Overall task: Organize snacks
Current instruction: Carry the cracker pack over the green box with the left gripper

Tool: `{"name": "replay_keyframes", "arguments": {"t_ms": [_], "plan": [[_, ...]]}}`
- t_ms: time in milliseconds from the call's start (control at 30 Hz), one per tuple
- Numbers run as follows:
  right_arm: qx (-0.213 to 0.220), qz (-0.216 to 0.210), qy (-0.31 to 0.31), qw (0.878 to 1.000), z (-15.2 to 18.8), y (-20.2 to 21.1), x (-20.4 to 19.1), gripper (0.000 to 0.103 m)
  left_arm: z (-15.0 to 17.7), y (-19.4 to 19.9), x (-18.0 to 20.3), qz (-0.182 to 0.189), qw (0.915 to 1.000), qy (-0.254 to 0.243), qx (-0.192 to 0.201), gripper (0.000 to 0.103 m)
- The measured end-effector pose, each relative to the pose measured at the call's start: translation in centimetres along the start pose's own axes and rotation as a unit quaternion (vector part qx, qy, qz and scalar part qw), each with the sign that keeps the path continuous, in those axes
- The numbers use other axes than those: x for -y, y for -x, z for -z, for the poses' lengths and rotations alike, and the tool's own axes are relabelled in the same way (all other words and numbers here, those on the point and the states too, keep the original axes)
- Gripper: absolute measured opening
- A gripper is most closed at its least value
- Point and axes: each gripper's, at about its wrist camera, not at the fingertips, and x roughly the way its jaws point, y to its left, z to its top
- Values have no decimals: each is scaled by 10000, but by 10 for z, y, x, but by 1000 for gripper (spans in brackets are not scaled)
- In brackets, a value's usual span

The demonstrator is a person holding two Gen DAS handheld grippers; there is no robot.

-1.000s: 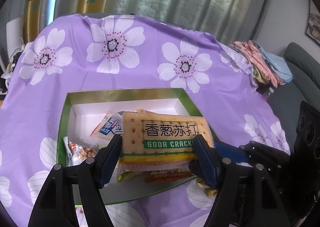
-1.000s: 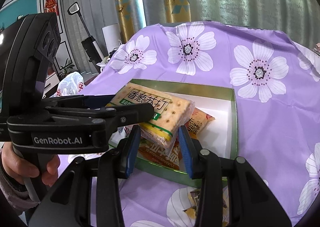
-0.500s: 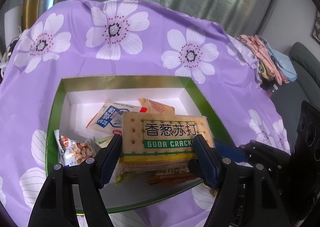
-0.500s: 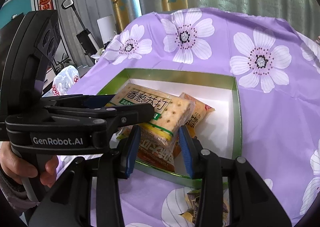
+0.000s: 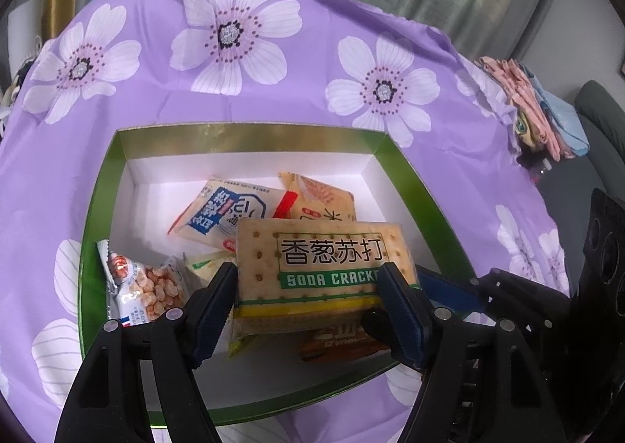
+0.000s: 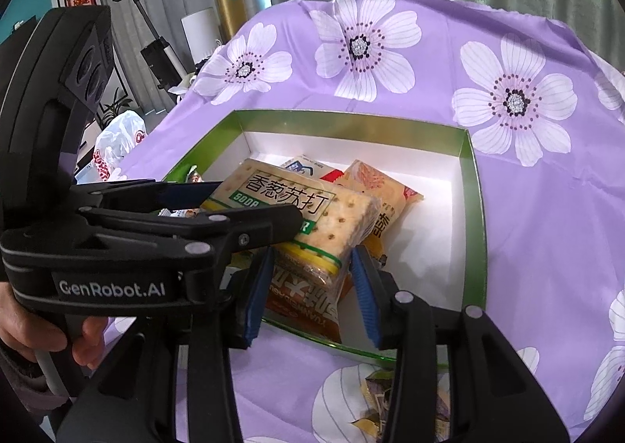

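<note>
Both grippers tilted steeply down over the green-rimmed box (image 5: 97,204) on the flowered cloth (image 5: 164,99). The left gripper (image 5: 308,298) pinched the cracker pack (image 5: 324,267) by its two short ends, holding it face-up above the box floor. The right gripper (image 6: 310,288) came in from the pack's side, its jaws opening around the lower edge of the pack and an orange packet (image 6: 308,304) beneath it — whether its pads touched either could not be told. A hand (image 6: 43,333) gripped the left gripper's handle, seen at the lower left of the right wrist view.

The pack read "香葱苏打" with "SODA CRACK" in white on a green band, the rest hidden by a finger. The left gripper's body carried "GenRobot.AI". Beyond the left gripper's fingertips lay a blue-and-white packet (image 5: 226,216) with Chinese characters too tilted to read and an orange one (image 5: 324,197); just left of them sat a peanut bag (image 5: 144,286). A dark wrapper (image 6: 379,400) lay on the cloth outside the box, below the right gripper's right finger
</note>
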Motion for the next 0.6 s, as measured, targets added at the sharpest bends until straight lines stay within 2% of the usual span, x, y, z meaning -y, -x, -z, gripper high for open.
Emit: {"name": "replay_keyframes", "arguments": {"t_ms": [600], "plan": [[-137, 100, -1, 9999, -3, -3, -4, 50, -2, -3, -5, -12, 9998, 137, -134, 76]]}}
